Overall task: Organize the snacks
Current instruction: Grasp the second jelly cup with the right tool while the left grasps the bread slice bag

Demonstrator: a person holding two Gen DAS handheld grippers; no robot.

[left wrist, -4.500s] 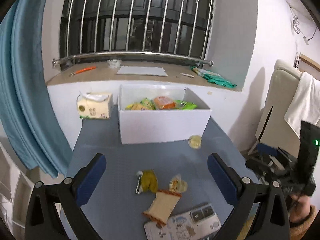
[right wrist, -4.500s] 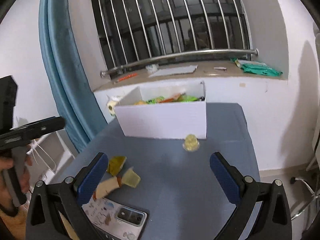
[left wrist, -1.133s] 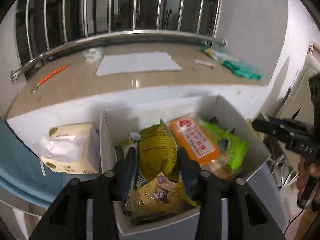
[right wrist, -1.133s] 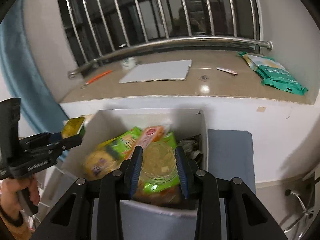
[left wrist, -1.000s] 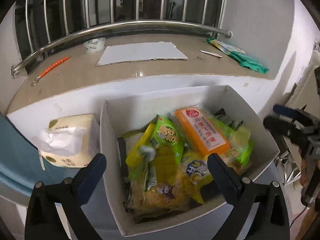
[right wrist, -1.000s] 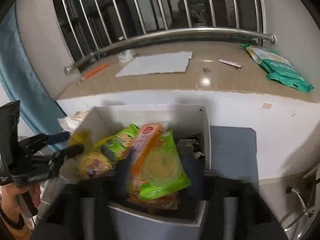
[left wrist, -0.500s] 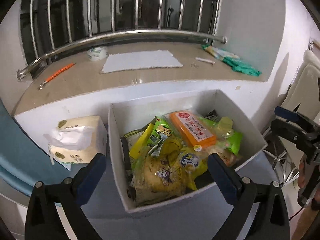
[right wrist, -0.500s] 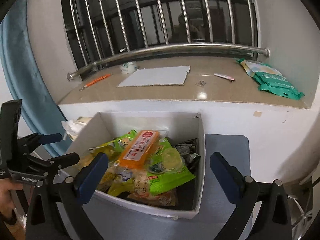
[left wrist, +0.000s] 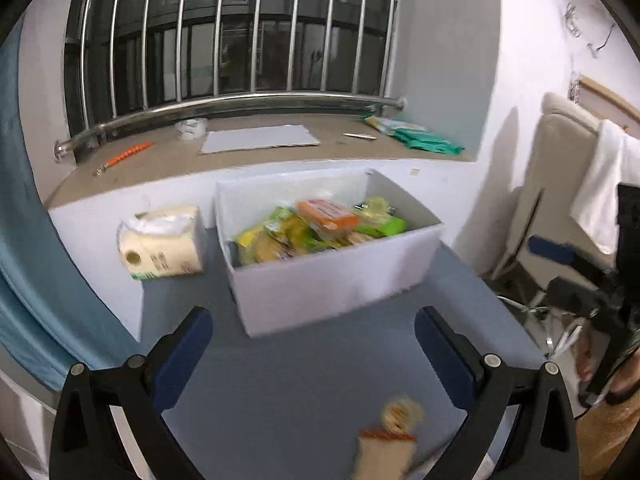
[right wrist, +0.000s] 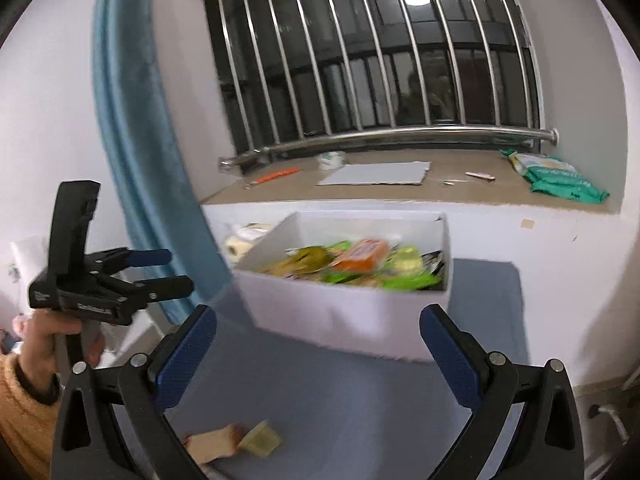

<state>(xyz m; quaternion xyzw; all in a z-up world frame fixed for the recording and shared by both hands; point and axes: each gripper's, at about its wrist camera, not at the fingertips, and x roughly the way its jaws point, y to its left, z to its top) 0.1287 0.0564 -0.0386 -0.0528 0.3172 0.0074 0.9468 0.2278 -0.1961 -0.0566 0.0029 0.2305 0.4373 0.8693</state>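
Observation:
A white box (left wrist: pixel 332 280) (right wrist: pixel 344 308) stands at the back of the blue-grey table, holding several snack packets, among them an orange packet (left wrist: pixel 328 213) (right wrist: pixel 362 254). My left gripper (left wrist: pixel 312 344) hangs open above the table in front of the box, nothing between its fingers. My right gripper (right wrist: pixel 318 346) is open too, above the table's near part. Two loose snacks lie at the near edge: a bread-like snack (left wrist: pixel 384 454) (right wrist: pixel 212 442) and a small yellowish snack (left wrist: pixel 401 414) (right wrist: pixel 260 442). In the right wrist view, the left gripper (right wrist: pixel 160 268) shows at the left, held by a hand.
A tissue pack (left wrist: pixel 162 242) sits left of the box against the wall. A window ledge (left wrist: pixel 256 156) with paper, a green packet (right wrist: pixel 560 180) and bars runs behind. A blue curtain (right wrist: pixel 136 140) hangs at left. A chair with a towel (left wrist: pixel 600 200) stands at right.
Both grippers have pulled back and down from over the box to above the table's near part. The snacks they dropped lie in the box. Both stay open.

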